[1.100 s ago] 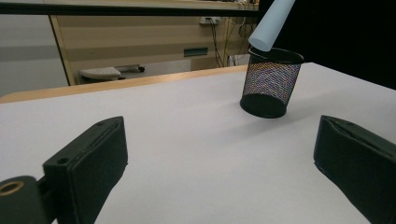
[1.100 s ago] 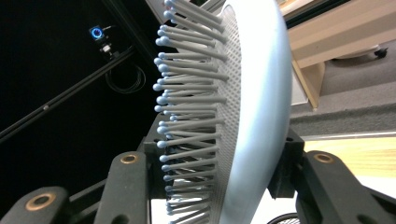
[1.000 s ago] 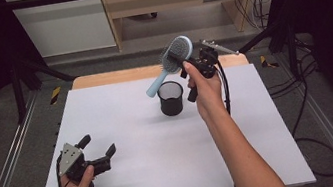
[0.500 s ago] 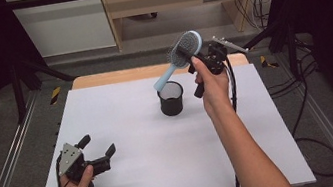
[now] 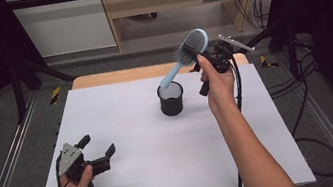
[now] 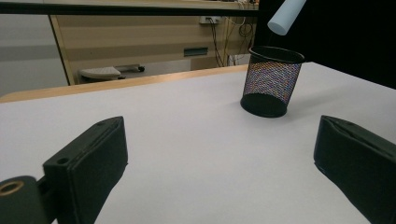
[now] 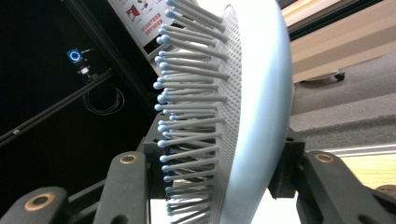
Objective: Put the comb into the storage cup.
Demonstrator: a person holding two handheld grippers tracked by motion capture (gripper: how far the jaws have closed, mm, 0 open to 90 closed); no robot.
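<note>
A light blue hairbrush (image 5: 187, 52) hangs tilted above a black mesh cup (image 5: 171, 99) at the back middle of the white table (image 5: 162, 144). My right gripper (image 5: 200, 53) is shut on the brush's bristled head (image 7: 233, 116), and the handle end (image 6: 286, 16) points down toward the cup's rim (image 6: 275, 53) without touching it. My left gripper (image 5: 98, 152) rests low at the front left of the table, open, with nothing between its jaws; the cup (image 6: 270, 81) stands well ahead of it.
A wooden strip (image 5: 126, 75) runs along the table's far edge. Metal rails (image 5: 0, 175) flank both sides. Black cables (image 5: 309, 111) trail off to the right of the table. A wooden cabinet (image 5: 165, 2) stands behind.
My right gripper has carried the brush a little up and to the right, so the handle end now hovers over the cup's mouth. The left gripper has stayed put.
</note>
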